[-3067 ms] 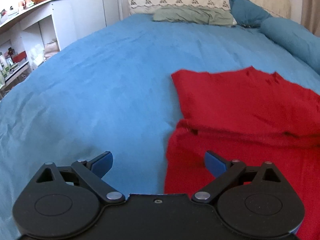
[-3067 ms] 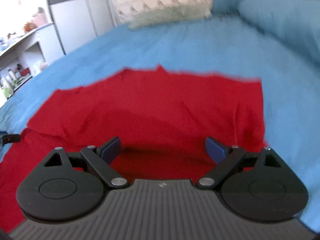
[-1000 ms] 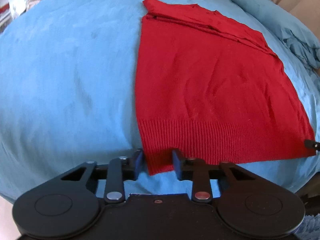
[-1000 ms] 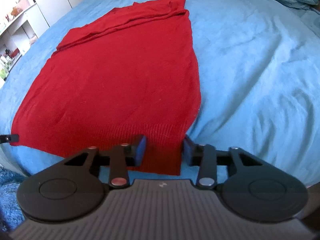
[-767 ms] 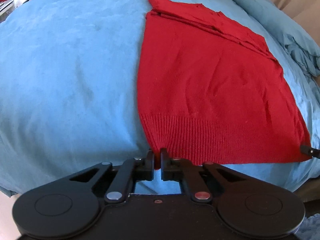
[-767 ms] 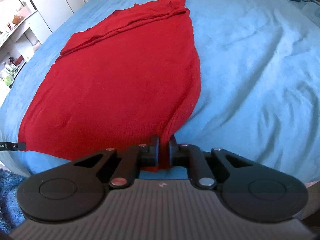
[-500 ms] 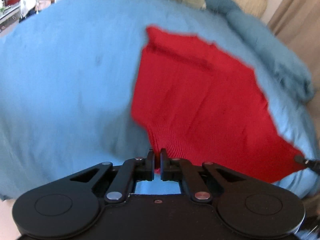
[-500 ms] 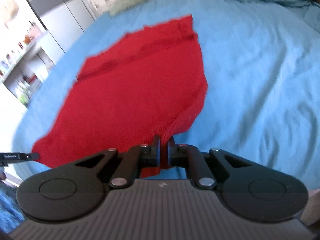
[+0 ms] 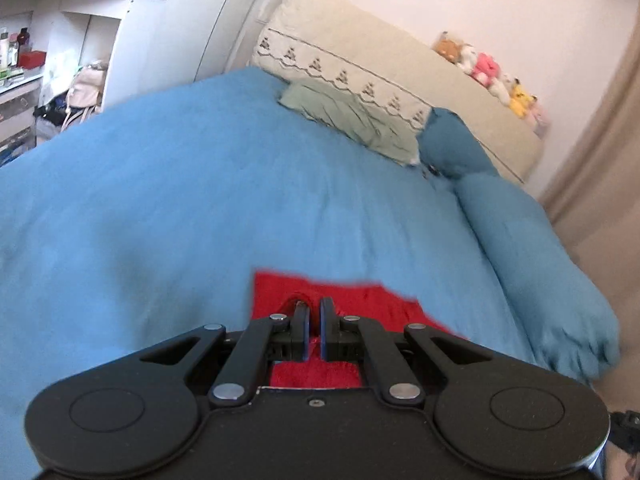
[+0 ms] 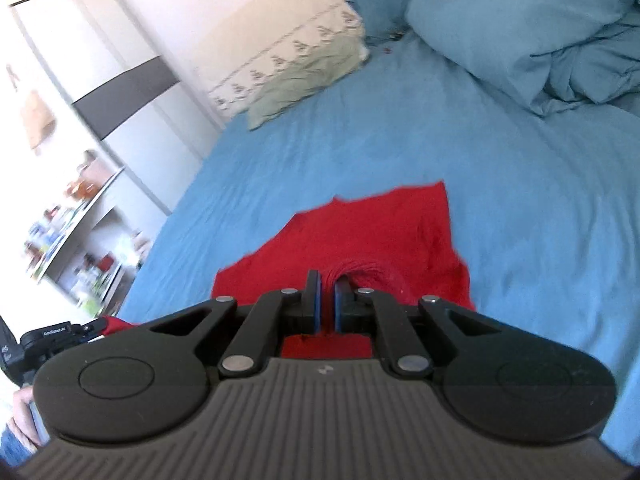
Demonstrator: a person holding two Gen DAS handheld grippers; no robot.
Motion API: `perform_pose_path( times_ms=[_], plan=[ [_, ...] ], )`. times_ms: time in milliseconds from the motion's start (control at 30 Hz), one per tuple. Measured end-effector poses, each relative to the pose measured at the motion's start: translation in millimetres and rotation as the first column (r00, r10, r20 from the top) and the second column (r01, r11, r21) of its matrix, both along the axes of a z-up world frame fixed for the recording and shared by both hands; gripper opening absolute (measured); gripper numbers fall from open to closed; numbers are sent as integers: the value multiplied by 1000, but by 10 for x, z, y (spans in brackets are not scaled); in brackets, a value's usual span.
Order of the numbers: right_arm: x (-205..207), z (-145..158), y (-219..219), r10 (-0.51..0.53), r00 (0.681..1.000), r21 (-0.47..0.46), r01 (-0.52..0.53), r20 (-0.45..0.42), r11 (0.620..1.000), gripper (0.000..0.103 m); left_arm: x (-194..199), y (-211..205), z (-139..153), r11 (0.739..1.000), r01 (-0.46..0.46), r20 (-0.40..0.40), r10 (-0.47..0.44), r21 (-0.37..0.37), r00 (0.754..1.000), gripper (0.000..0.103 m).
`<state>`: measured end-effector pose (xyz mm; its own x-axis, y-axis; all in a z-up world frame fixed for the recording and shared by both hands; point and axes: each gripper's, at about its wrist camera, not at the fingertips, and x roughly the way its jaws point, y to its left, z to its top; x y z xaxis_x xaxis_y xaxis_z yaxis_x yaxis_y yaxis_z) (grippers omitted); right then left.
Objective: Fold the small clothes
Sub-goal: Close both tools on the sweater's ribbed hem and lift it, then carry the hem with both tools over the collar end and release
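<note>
left wrist view: the left gripper (image 9: 314, 312) has its jaws pressed together on a pinch of the red knit garment (image 9: 360, 300), the cloth bunched between the blue pads. the rest of the garment lies on the blue bed cover (image 9: 180, 200) toward the near edge of the bed, most of it hidden behind the gripper body, so its full outline cannot be made out; its far edge is blurred. at the head end of the bed a grey-green cloth (image 9: 352, 120) lies against the cream headboard (image 9: 400, 72), with a dark blue pillow (image 9: 452, 148) beside it and a rolled blue duvet (image 9: 536, 260) along the right edge. a row of soft toys (image 9: 492, 76) sits on top of the headboard, too small to tell apart. the white shelves (image 9: 60, 40) at far left hold bottles and boxes that are too small and cut off to identify.

right wrist view: the right gripper (image 10: 328, 304) is likewise clamped on a gathered fold of the red knit garment (image 10: 380, 232), which spreads out ahead of it on the blue bed cover (image 10: 520, 200); its near part is hidden under the gripper. the left gripper (image 10: 60, 336) shows at the left edge, partly cut off, with red cloth at its tip. the shelves (image 10: 76, 240) on the left hold small items, blurred beyond telling. a hand (image 10: 22, 416) shows at the lower left corner, mostly cut off.
</note>
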<state>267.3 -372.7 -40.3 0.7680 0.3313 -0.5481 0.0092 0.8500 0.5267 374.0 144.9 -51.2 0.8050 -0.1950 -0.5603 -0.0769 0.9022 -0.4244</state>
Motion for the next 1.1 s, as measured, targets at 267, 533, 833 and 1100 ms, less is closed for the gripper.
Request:
perform_pose_path(
  times_ms=[267, 533, 833, 1100],
  plan=[
    [1846, -516, -81, -68, 996, -31, 66, -51, 997, 21, 1520, -366, -688, 997, -57, -68, 60, 45, 996, 4],
    [2508, -1550, 10, -107, 992, -130, 97, -71, 987, 21, 1922, -366, -1542, 992, -93, -138, 104, 86, 985, 4],
    [2476, -1606, 89, -120, 993, -221, 122, 21, 968, 92, 1529, -451, -1185, 962, -101, 41, 94, 255, 995, 91],
    [1810, -1378, 412, 19, 998, -329, 5, 68, 944, 103, 831, -852, -1276, 916, 130, -55, -118, 379, 991, 93]
  ],
)
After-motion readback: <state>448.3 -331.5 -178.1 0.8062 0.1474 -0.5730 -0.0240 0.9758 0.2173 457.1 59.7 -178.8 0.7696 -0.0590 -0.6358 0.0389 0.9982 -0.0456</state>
